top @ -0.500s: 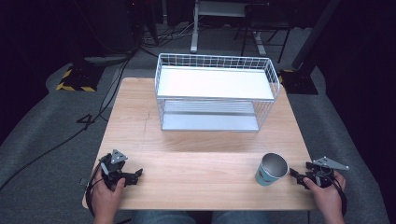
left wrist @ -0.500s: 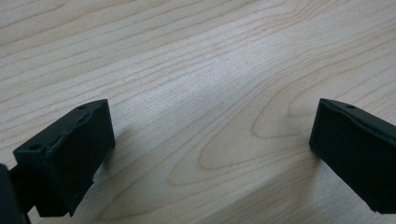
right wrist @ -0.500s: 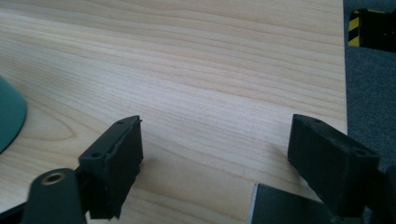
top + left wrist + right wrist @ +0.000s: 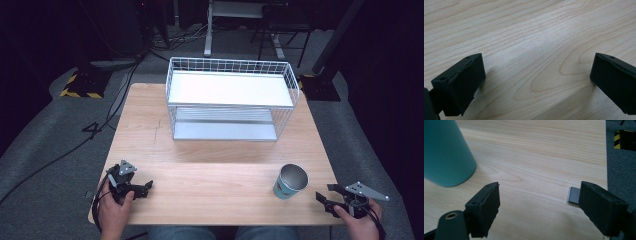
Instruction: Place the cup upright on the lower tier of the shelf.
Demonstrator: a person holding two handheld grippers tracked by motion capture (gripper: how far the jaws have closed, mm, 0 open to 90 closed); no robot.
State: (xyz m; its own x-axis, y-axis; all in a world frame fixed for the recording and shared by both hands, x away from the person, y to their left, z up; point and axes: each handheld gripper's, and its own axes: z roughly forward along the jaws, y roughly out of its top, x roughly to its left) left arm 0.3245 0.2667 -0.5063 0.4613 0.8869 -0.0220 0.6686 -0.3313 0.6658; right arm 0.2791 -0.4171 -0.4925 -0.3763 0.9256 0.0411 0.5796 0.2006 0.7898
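1. Currently, the right gripper (image 4: 325, 194) rests at the near right table (image 4: 210, 165) edge, jaws wide apart, just right of the teal cup (image 4: 290, 181), placed for a grasp.
2. The left gripper (image 4: 146, 188) rests near left, jaws wide apart, holding nothing.
3. The wire rack (image 4: 230, 100) stands far centre.
4. No legible writing: the cup's print is too small to read.

A teal cup (image 4: 290, 182) is standing upright on the table (image 4: 210, 175), near the table's near right corner, with its open mouth facing up and a pale metallic inside showing in the high view. A small printed mark is showing low on its outer wall. It is tapering slightly, the rim wider than the base. In the right gripper view its smooth teal side (image 4: 445, 152) is rising at the upper left, its base resting flat on the wood, apart from the right hand-held gripper (image 4: 334, 196) just to its right.
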